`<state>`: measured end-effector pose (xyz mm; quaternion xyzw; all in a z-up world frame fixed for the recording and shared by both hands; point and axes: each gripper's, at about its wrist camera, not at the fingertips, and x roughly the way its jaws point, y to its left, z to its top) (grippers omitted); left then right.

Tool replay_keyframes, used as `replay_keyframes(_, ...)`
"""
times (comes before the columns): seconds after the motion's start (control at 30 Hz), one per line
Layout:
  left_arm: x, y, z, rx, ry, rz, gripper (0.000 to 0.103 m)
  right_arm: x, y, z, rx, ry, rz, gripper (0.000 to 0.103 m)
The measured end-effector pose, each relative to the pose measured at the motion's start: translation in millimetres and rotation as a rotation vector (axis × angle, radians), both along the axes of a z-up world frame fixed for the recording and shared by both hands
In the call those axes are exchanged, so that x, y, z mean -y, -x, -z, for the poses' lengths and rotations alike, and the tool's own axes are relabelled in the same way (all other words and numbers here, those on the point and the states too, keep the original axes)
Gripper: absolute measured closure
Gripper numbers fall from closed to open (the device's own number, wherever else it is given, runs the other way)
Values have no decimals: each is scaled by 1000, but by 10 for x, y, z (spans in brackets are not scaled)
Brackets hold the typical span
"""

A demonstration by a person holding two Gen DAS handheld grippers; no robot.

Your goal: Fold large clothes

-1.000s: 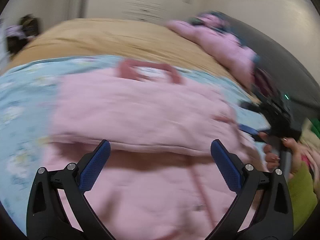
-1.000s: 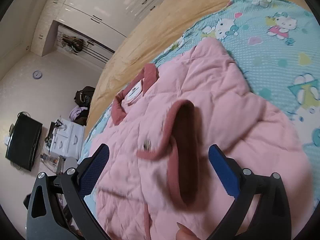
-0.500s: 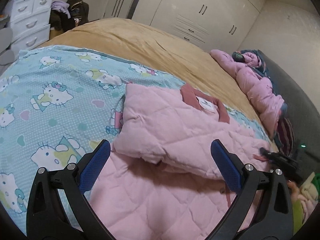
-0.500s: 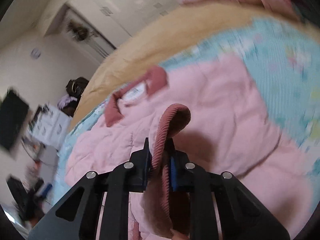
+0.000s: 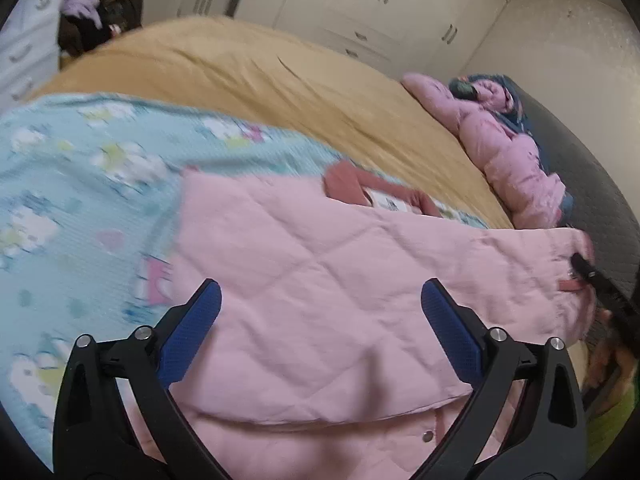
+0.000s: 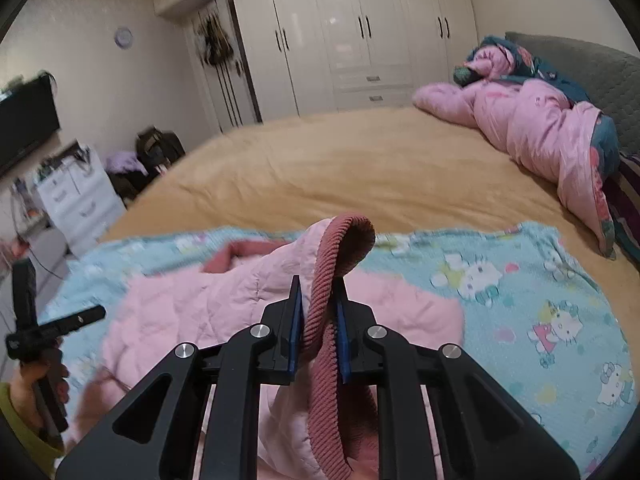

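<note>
Pink quilted jacket (image 5: 320,288) lies spread on a light blue cartoon-print blanket (image 5: 80,184), which covers the near part of a bed with a tan cover (image 5: 280,76). In the left wrist view the jacket fills the centre and lower half; its dusty-rose collar (image 5: 348,186) with a white label sits at about 1 o'clock from the middle, and one panel is folded over the rest, its edge running low across the picture above a metal snap (image 5: 427,435) at 5 o'clock.

The left gripper (image 5: 320,320) hovers over this folded panel with its blue-padded jaws wide apart and closing slightly; the cloth lies beneath them, not pressed by the pads.

In the right wrist view the right gripper (image 6: 318,320) is clamped on the ribbed rose cuff (image 6: 344,248) of a sleeve, which arches up above the jaws at 12 o'clock and hangs down behind them. The rest of the jacket trails off toward 9 o'clock.

At 3 o'clock in the left view the right gripper's dark tip meets the jacket's edge. A pink duvet (image 6: 532,124) is heaped at 2 o'clock by the grey headboard (image 6: 600,76), and white wardrobes (image 6: 360,32) stand at 12 o'clock.
</note>
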<state>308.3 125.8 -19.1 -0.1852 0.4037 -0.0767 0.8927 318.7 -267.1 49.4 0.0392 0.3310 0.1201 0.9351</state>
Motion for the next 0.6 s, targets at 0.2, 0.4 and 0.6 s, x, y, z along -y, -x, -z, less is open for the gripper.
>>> replay_keyframes(0.2, 180, -95, 282, -69, -55, 62, 65, 113, -83, 418, -48, 32, 72, 90)
replay_keyframes(0.4, 299, -125, 559, -132, -133, 130, 65, 168, -149, 641, -81, 27, 119, 92)
replay_keyframes(0.6, 269, -183, 726, -163, -105, 121, 65, 132, -202, 687, -129, 37, 147, 90)
